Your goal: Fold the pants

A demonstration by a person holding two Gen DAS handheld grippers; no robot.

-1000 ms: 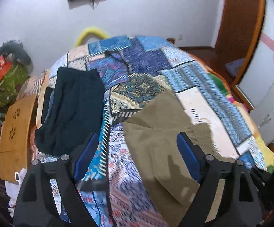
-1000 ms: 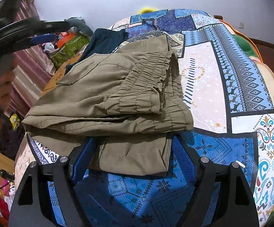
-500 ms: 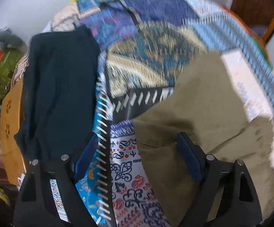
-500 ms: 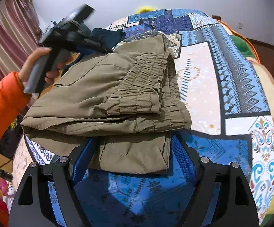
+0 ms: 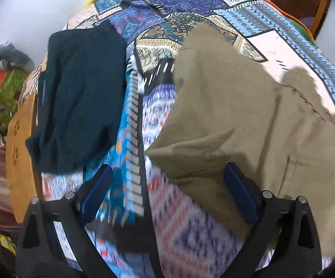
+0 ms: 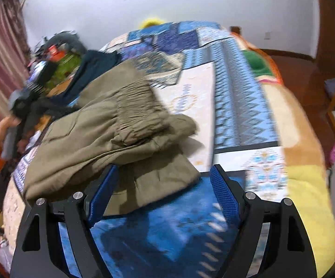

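Observation:
Folded olive-khaki pants (image 5: 237, 120) lie on the patchwork bedspread (image 5: 190, 7). In the right wrist view the pants (image 6: 112, 129) show their gathered elastic waistband on top. My left gripper (image 5: 167, 190) is open and empty, just short of the pants' near left corner. My right gripper (image 6: 162, 192) is open and empty, its jaws wide apart at the pants' near edge. The left gripper (image 6: 28, 102) also shows blurred at the far left of the right wrist view, held by a hand in an orange sleeve.
A folded dark teal garment (image 5: 79, 92) lies left of the pants, also in the right wrist view (image 6: 91, 69). A wooden board (image 5: 19, 143) and clutter (image 5: 3, 85) stand off the bed's left side. A wooden door (image 6: 329, 46) is at right.
The left gripper has swung down toward the pants' left corner. The right gripper has tilted up and drawn back a little. Both stay open.

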